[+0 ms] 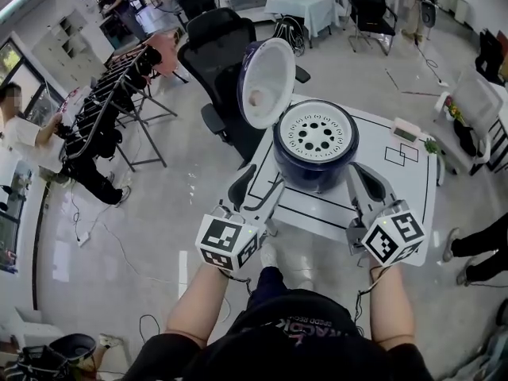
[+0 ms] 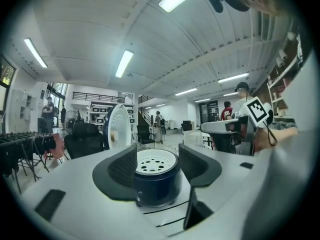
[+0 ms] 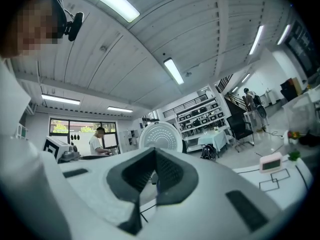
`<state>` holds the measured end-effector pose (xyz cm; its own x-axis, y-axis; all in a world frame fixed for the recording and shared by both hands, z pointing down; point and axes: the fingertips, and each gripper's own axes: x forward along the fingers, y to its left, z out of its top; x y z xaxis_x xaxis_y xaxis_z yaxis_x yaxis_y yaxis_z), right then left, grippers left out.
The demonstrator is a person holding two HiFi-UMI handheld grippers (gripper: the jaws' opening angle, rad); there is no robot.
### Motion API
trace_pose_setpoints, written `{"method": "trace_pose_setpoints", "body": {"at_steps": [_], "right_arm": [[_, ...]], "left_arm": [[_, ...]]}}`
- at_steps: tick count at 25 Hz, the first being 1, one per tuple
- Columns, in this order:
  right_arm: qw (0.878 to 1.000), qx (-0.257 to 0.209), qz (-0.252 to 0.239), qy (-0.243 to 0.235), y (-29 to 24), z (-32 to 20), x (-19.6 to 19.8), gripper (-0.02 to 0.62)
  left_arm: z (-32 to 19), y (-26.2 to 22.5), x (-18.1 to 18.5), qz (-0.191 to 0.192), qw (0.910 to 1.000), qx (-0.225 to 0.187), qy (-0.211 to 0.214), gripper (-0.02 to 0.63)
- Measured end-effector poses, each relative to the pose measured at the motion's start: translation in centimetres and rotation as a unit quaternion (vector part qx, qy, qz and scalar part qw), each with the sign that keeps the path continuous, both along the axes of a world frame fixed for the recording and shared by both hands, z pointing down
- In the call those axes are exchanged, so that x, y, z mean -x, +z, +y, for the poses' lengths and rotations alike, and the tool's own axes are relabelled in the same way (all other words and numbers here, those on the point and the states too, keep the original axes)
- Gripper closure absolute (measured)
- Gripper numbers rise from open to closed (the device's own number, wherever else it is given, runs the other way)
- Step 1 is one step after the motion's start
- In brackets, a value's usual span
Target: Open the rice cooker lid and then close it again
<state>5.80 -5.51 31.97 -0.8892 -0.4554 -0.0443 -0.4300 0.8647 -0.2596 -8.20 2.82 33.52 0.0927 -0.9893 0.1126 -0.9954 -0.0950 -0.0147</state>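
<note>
Closing is being prepared, as judged: the rice cooker is standing on the bench, lid raised. Left gripper jaws are being held apart, empty; right gripper jaws together. The lid's top should be pushed down slowly.

A dark blue rice cooker sits mid-tabletop, its white perforated inner cover exposed. Its lid stands open, hinged upright at the far left.
</note>
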Motion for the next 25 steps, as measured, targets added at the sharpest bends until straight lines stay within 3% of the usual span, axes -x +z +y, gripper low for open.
{"method": "trace_pose_setpoints", "body": {"at_steps": [7,25], "right_arm": [[1.0,-0.006,-0.01,-0.001,-0.4,1.0,-1.3,0.594],[1.0,-0.013,-0.013,0.006,-0.8,1.8,-2.1,0.594]], "left_arm": [[1.1,-0.1,-2.3,-0.002,0.9999,-0.005,0.009,0.356],[1.8,-1.6,-0.8,-0.011,0.9996,-0.022,-0.009,0.356]]}}
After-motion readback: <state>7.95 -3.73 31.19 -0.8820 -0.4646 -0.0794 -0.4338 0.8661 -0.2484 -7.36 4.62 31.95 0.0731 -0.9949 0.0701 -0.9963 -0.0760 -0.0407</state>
